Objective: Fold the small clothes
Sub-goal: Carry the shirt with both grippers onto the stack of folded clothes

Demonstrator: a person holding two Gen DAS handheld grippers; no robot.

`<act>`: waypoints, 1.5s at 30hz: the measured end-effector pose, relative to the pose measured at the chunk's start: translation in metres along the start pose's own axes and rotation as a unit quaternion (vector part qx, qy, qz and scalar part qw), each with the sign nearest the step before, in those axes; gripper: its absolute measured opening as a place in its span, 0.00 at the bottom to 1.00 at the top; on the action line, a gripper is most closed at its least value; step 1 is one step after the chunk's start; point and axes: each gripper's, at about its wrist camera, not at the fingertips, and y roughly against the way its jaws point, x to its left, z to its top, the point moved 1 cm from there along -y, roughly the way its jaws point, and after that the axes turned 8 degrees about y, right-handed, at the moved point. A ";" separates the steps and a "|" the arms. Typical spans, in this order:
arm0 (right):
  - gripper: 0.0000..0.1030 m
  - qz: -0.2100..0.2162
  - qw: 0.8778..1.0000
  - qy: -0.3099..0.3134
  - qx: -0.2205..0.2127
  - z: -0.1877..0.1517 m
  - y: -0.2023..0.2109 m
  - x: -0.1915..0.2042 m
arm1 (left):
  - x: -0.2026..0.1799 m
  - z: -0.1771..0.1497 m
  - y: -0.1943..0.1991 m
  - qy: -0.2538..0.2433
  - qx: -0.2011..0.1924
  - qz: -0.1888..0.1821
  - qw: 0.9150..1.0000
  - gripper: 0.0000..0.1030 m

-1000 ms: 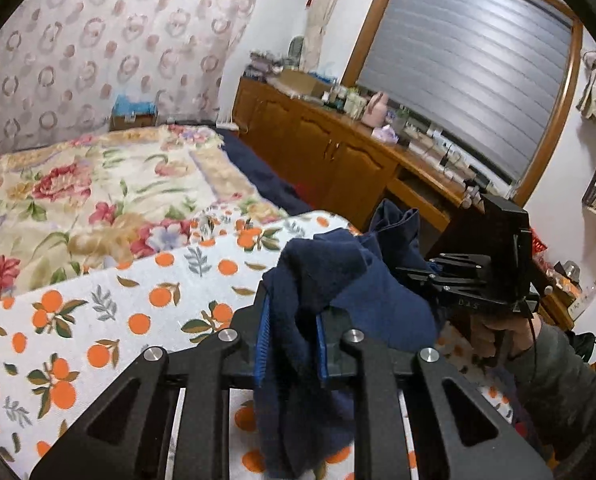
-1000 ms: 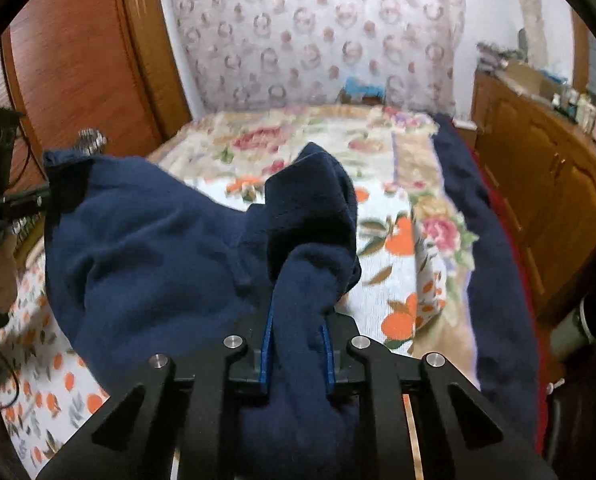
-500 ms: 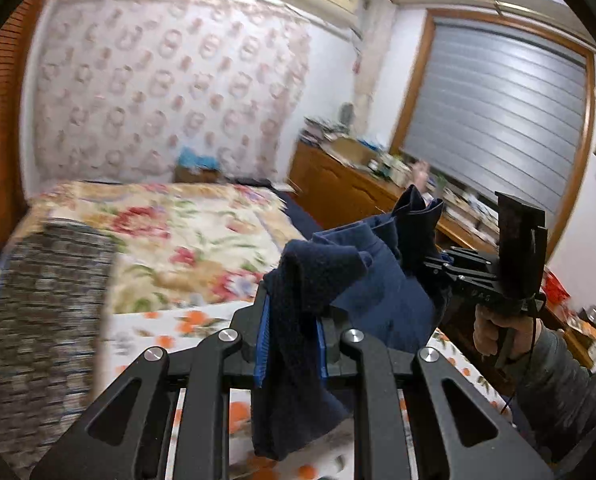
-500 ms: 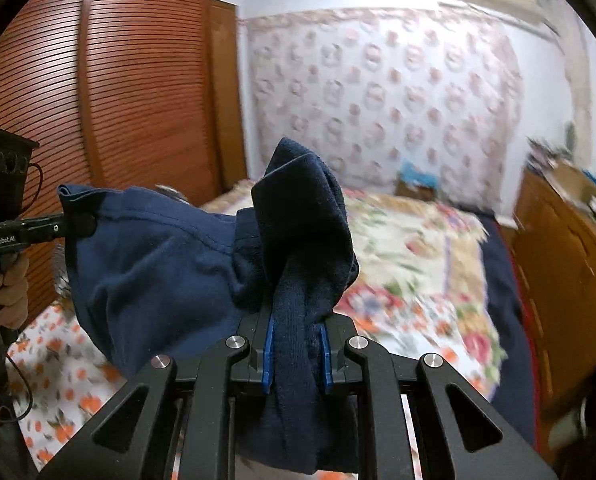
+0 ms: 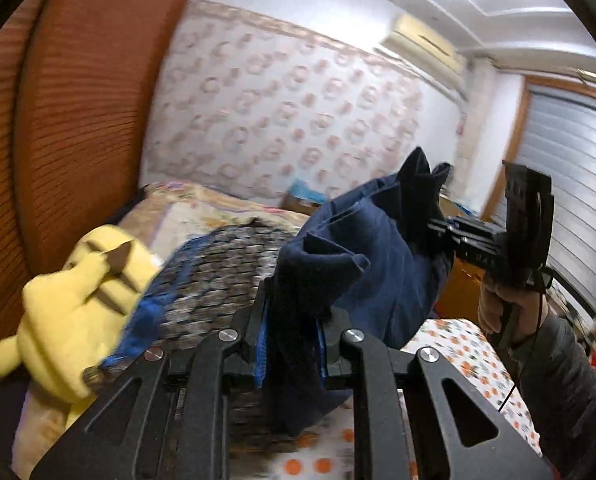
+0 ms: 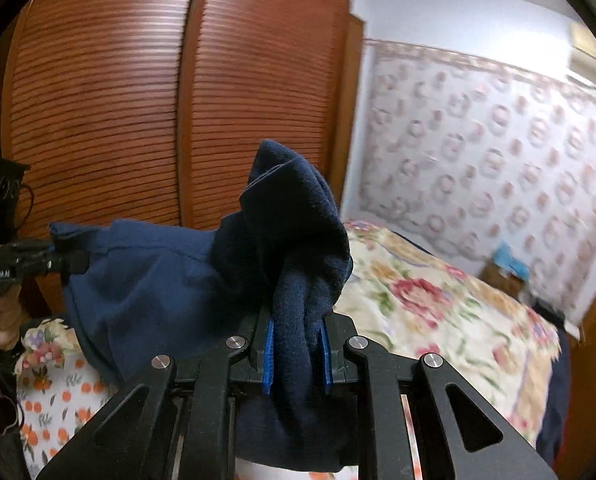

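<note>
1. The dark blue garment (image 5: 381, 264) hangs in the air between the two grippers, above the bed, with none of it seen resting on the bedding.
2. The left gripper (image 5: 290, 344) has its blue-padded fingers pressed together on a bunched corner of the garment, and cloth spills out both above and below the pinch.
3. The right gripper (image 6: 298, 356) pinches another bunched part of the same garment, a thick fold standing up from between its fingers.
4. Seen from the right wrist, the cloth sags in a loose span from one gripper across to the other.
5. The person's right hand (image 5: 497, 312) grips the handle of the right gripper, with a grey sleeve behind it.
6. Below the garment lies a sheet printed with oranges (image 5: 473, 364), and farther back a floral bedspread (image 6: 437, 308).
7. Near the left edge of the bed sit a yellow plush toy (image 5: 70, 320) and a dark patterned blanket (image 5: 218, 280) just beside it.
8. A slatted wooden wardrobe (image 6: 138, 100) stands behind the bed.
</note>
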 end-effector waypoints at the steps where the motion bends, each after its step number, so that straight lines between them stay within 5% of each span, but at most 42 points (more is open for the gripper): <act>1: 0.17 0.007 1.000 0.008 0.003 0.005 -0.016 -0.001 | 0.013 -0.002 -0.003 0.012 0.001 0.010 1.000 0.19; 10: 0.17 0.051 0.994 0.069 0.063 0.037 -0.154 0.004 | 0.081 -0.026 -0.016 0.080 0.010 0.061 0.995 0.19; 13: 0.23 0.052 0.993 0.059 0.090 0.043 -0.195 0.002 | 0.089 -0.032 -0.023 0.078 0.024 0.078 0.994 0.20; 16: 0.39 0.023 0.994 0.033 0.098 0.043 -0.206 -0.003 | 0.091 -0.034 -0.028 0.067 0.033 0.093 0.993 0.22; 18: 0.53 0.010 0.996 0.010 0.083 0.043 -0.203 -0.007 | 0.089 -0.032 -0.027 0.060 0.030 0.104 0.992 0.30; 22: 0.54 0.010 0.998 -0.005 0.058 0.038 -0.186 -0.010 | 0.084 -0.027 -0.017 0.039 0.011 0.103 0.994 0.53; 24: 0.54 0.040 0.998 -0.010 0.050 0.026 -0.173 0.000 | 0.080 -0.024 -0.010 0.032 0.000 0.101 0.994 0.79; 27: 0.54 0.059 0.996 -0.009 0.061 0.002 -0.169 0.004 | 0.071 -0.021 -0.006 0.016 -0.014 0.101 0.995 0.80; 31: 0.54 0.049 0.996 -0.014 0.079 -0.020 -0.182 -0.001 | 0.062 -0.029 -0.026 -0.013 0.024 0.115 0.993 0.80; 43: 0.55 0.029 0.996 -0.062 0.063 -0.031 -0.155 0.008 | 0.037 -0.041 -0.019 -0.051 0.038 0.125 0.990 0.81; 45: 0.55 0.025 0.996 -0.068 0.056 -0.032 -0.145 0.011 | 0.031 -0.043 -0.014 -0.060 0.031 0.124 0.990 0.98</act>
